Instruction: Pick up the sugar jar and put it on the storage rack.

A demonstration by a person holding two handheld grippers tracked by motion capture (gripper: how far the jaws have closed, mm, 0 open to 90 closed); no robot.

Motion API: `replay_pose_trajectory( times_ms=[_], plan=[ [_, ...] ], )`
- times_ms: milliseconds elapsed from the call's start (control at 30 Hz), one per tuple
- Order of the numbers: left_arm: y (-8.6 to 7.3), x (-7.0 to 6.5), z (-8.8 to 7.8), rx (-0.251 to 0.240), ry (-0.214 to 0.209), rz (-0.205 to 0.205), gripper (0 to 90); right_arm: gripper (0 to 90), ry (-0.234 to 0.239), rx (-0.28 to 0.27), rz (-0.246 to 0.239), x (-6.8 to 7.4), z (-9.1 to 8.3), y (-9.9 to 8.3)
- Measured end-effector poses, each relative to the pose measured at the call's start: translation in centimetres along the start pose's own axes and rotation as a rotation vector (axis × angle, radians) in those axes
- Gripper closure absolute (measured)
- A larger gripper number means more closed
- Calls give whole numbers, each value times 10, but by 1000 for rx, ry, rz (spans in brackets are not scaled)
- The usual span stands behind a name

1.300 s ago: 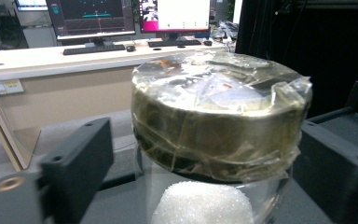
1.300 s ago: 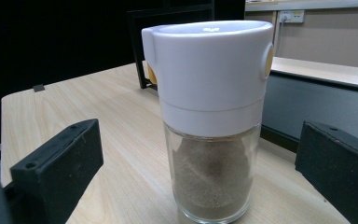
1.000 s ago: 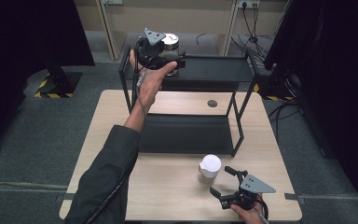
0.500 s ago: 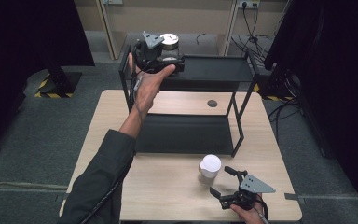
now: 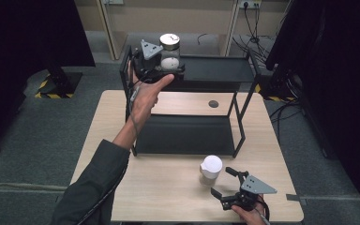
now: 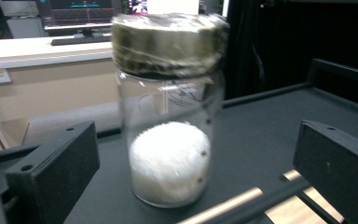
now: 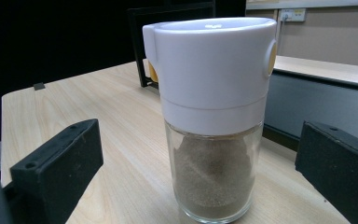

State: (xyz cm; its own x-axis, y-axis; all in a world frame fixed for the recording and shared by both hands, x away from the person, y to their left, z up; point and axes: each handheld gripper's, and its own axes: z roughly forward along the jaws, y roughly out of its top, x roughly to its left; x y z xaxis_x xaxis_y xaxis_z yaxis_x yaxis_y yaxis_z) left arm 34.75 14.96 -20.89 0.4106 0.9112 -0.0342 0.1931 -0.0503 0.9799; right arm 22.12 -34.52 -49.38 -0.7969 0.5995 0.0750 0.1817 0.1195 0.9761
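A black two-tier metal rack (image 5: 187, 136) is being carried by a light wooden table (image 5: 168, 187), toward its far edge. A small dark round spot (image 5: 213, 103) is being shown on the tabletop beneath the upper shelf. Cables (image 5: 254, 26) are being trailed across the grey floor (image 5: 37, 131) behind.

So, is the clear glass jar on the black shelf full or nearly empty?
Partly filled: the clear glass jar holds white powder only in its lower part; its metal lid is on.

left gripper (image 5: 168, 70) beside glass jar (image 5: 170, 52) on black shelf (image 5: 215, 70); right gripper (image 5: 226, 183) near shaker (image 5: 211, 169).
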Motion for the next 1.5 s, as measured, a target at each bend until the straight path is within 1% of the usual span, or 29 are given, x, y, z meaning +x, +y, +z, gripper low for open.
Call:
replay_pose_trajectory(
  times_ms=[167,300,400,533,600,767,1000,1233,1367,1400,1433,1500],
  plan=[
    [-7,-3,-9,-5,-25,9,0,11,0,-1,0,0,0,0],
    [-15,-6,-17,-13,-53,18,0,12,0,-1,1,0,0,0],
    [-22,-6,-22,-22,-72,4,0,11,1,-1,1,0,0,0],
    [-31,-5,-30,-35,-95,0,0,12,0,-2,1,0,0,0],
    [-36,-5,-33,-44,-107,-15,0,11,0,-1,1,0,0,0],
    [-47,-3,-42,-44,-136,-23,0,11,0,-1,1,0,0,0],
    [-69,-2,-55,-61,-182,-33,0,11,-1,-1,2,0,0,0],
    [-90,-1,-61,-55,-224,-47,0,12,0,-1,1,0,1,0],
    [-101,-5,-64,-60,-233,-28,0,12,0,-1,0,0,1,0],
    [-106,-6,-65,-58,-242,-29,0,11,0,-1,0,0,1,0],
    [-106,-6,-65,-58,-242,-29,0,11,0,-1,0,0,1,0],
    [-111,-7,-66,-53,-252,-33,0,12,0,-1,0,0,1,0]
  ],
)
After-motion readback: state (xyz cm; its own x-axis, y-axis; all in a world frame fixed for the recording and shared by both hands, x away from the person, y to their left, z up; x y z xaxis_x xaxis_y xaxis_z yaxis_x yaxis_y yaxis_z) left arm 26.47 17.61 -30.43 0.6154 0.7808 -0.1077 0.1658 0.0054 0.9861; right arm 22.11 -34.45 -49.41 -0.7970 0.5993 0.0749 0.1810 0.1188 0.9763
